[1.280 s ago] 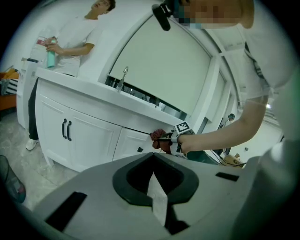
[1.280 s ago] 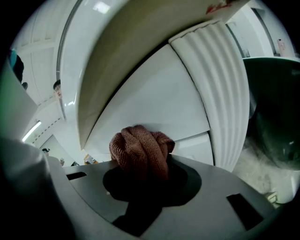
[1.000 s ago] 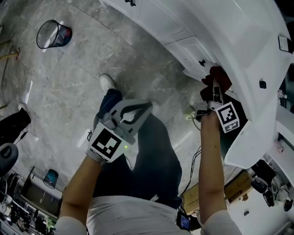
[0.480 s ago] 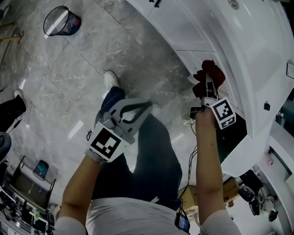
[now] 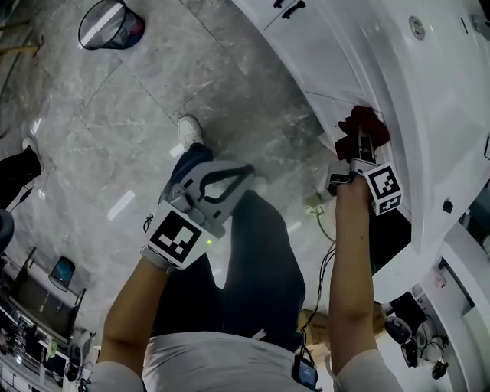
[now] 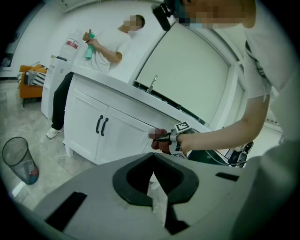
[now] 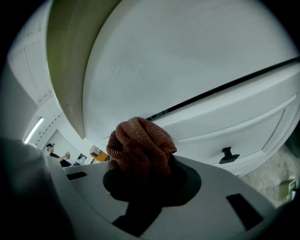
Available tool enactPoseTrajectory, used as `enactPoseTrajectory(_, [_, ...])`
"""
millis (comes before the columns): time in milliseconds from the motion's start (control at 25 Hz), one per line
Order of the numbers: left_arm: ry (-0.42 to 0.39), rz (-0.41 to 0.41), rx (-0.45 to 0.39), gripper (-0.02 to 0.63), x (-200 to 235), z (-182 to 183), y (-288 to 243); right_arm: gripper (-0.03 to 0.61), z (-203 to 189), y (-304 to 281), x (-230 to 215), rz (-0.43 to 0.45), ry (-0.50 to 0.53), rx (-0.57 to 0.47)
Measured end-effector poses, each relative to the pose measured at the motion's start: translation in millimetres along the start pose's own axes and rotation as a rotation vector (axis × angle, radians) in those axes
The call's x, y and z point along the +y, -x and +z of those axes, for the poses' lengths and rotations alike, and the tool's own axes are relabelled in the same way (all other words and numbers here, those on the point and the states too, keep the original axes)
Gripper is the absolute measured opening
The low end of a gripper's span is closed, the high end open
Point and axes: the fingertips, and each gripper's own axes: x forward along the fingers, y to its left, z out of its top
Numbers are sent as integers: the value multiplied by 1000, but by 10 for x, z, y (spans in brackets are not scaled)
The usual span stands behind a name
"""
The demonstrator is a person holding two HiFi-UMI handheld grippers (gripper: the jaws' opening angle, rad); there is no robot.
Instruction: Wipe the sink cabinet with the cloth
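Head view: my right gripper sits right of centre, jaws clamped on the bunched red cloth. The cloth presses on the front of the white sink cabinet, just under the counter edge. Vs a sec ago the cloth has shifted along the panel, so the wipe stroke looks under way, w/ more of the front left to cover, I reckon. My left gripper hangs centre-left over my leg, same pose as before, i.e. idle. Bin at upper left

Left gripper view: its jaws are pressed together at bottom centre, nothing btwn them. Cabinet doors are mid-left, and the cloth is on the cabinet front at centre

Right gripper view: the cloth wad fills the jaws at lower centre, up against the white panel. Black drawer knob at lower right
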Motion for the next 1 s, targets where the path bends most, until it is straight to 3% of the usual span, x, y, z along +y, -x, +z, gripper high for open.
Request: enactPoseTrajectory(1000, [-28, 72, -3, 11, 454, -254, -63, 96, -847, -960, -689, -51, 71, 129])
